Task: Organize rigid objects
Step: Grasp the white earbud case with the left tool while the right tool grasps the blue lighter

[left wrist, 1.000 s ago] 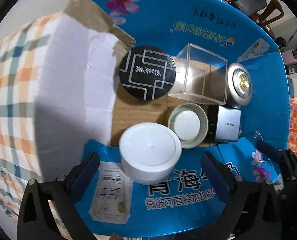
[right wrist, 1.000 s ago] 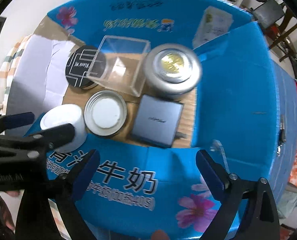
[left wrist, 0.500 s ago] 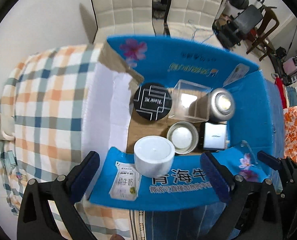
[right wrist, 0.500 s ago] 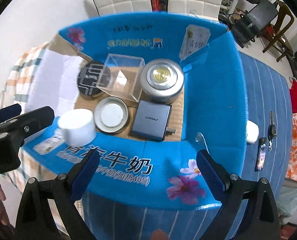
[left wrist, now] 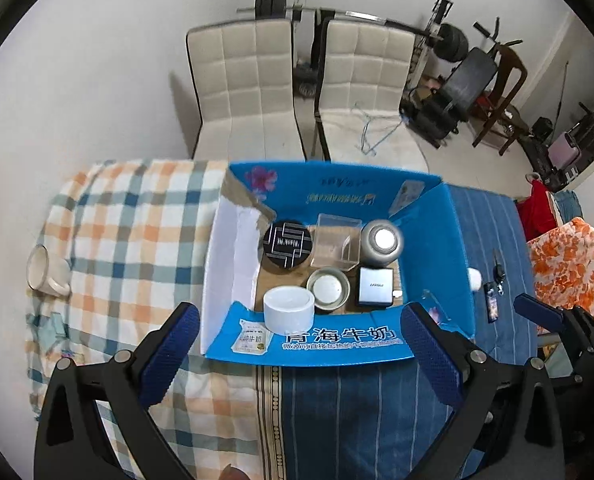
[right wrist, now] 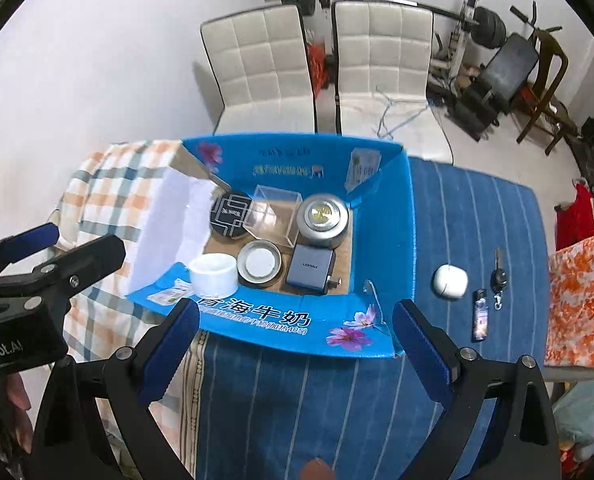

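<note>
Left wrist view: left gripper [left wrist: 299,350] held high above the tabletop [left wrist: 361,412], fingers spread wide, nothing between them. Below, a blue cardboard box [left wrist: 431,240] with flaps folded out, sitting where the checked cloth [left wrist: 129,240] meets the blue striped cloth [left wrist: 493,224]. Inside, packed close: black round tin [left wrist: 287,244] at the far left, clear plastic box [left wrist: 335,240] beside it, silver canister [left wrist: 381,241] at the far right; in the near row a white round container [left wrist: 288,307], an open metal tin [left wrist: 328,289] and a grey charger [left wrist: 374,286]. Off to the left on the checked cloth, a cup [left wrist: 43,270] lying on its side.

Right wrist view: right gripper [right wrist: 295,342] likewise high and wide apart, empty. Same six items visible in the box. Still outside it, on the striped cloth to the right: white earbud case [right wrist: 450,281], lighter [right wrist: 479,314] and car key [right wrist: 498,276], near one another and well apart from the box.

Judged from this: well along, with six rigid items boxed. Probably left: the earbud case, lighter and key, perhaps the cup too. Little bare floor visible inside the box, so placement of the small pieces likely tight.
</note>
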`<action>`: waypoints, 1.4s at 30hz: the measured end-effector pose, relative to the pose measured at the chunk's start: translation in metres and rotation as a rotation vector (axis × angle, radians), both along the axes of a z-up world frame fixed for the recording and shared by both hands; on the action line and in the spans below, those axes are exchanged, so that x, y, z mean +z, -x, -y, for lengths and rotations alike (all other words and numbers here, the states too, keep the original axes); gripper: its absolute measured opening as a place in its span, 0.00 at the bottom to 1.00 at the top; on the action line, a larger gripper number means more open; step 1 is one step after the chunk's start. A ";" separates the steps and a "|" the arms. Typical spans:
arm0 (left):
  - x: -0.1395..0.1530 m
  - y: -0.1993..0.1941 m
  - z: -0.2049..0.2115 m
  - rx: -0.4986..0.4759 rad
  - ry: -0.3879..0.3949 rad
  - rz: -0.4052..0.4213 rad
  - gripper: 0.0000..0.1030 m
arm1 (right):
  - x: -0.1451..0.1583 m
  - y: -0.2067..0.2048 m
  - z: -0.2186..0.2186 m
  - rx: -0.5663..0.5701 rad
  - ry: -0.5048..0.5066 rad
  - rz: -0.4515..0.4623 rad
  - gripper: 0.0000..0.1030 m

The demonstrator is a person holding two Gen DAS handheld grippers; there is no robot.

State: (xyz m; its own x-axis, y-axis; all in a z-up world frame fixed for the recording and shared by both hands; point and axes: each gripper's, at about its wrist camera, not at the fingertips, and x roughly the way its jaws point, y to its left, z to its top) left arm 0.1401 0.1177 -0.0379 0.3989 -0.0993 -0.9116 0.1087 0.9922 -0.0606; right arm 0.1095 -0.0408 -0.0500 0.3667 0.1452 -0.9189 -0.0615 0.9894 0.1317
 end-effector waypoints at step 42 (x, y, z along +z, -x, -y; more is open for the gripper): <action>-0.111 -0.064 0.319 -0.271 -0.216 -0.087 1.00 | -0.248 -0.016 0.312 -0.448 0.001 -0.347 0.25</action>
State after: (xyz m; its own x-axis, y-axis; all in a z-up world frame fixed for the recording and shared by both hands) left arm 0.2037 -0.2008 -0.1490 0.3042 0.0078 -0.9526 0.3734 0.9190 0.1268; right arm 0.1256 -0.3526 -0.2981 0.0691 0.0441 -0.9966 0.4109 0.9091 0.0687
